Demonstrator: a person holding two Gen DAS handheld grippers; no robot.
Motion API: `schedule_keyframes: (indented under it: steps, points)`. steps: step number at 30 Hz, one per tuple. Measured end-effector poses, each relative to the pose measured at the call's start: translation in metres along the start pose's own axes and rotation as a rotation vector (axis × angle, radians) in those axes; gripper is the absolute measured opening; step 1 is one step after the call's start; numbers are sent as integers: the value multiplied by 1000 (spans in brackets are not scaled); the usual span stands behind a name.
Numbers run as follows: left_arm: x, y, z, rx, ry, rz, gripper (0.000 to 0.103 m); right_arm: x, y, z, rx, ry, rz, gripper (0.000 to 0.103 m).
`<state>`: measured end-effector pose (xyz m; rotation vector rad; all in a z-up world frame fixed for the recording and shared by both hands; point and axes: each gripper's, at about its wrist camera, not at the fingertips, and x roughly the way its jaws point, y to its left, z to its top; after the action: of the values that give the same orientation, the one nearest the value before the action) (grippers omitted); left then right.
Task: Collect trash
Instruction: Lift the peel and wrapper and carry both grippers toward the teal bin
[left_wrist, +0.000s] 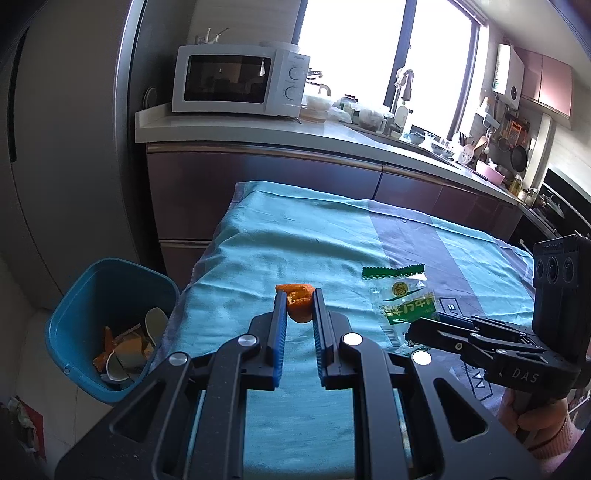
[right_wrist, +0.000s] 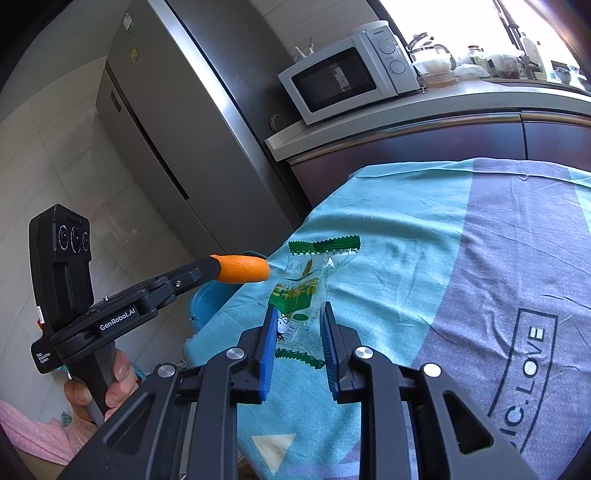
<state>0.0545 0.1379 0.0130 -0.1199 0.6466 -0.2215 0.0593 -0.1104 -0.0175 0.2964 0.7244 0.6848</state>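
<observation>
Blue-padded fingers of the left gripper (left_wrist: 299, 295) fill the foreground of the left wrist view, clamped on a piece of orange peel (left_wrist: 298, 303) held above the teal-and-grey tablecloth (left_wrist: 258, 236). Just to the right, the right gripper (right_wrist: 298, 314) pinches the lower part of a clear and green snack wrapper (right_wrist: 308, 280), whose serrated green top edge stands up over the cloth. From the right wrist view the peel juts out past the left fingertips, beyond the table's near corner. A blue trash bin (left_wrist: 110, 295) stands on the floor beside the table's left edge, with peel scraps and pale shell-like pieces inside. A hand (right_wrist: 110, 384) with a pink sleeve grips the left handle. Behind, a white microwave (left_wrist: 240, 79) sits on the kitchen counter (left_wrist: 332, 136), next to a grey refrigerator (right_wrist: 177, 122).
</observation>
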Motion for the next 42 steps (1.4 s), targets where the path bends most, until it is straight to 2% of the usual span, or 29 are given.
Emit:
schedule_keyframes:
  steps: [12, 42]
  points:
    - [-6, 13, 0, -14, -10, 29, 14, 13, 16, 5, -25, 13, 31, 22]
    - [-18, 30, 2, -41, -30, 68, 14, 31, 24, 17, -66, 45, 77, 22]
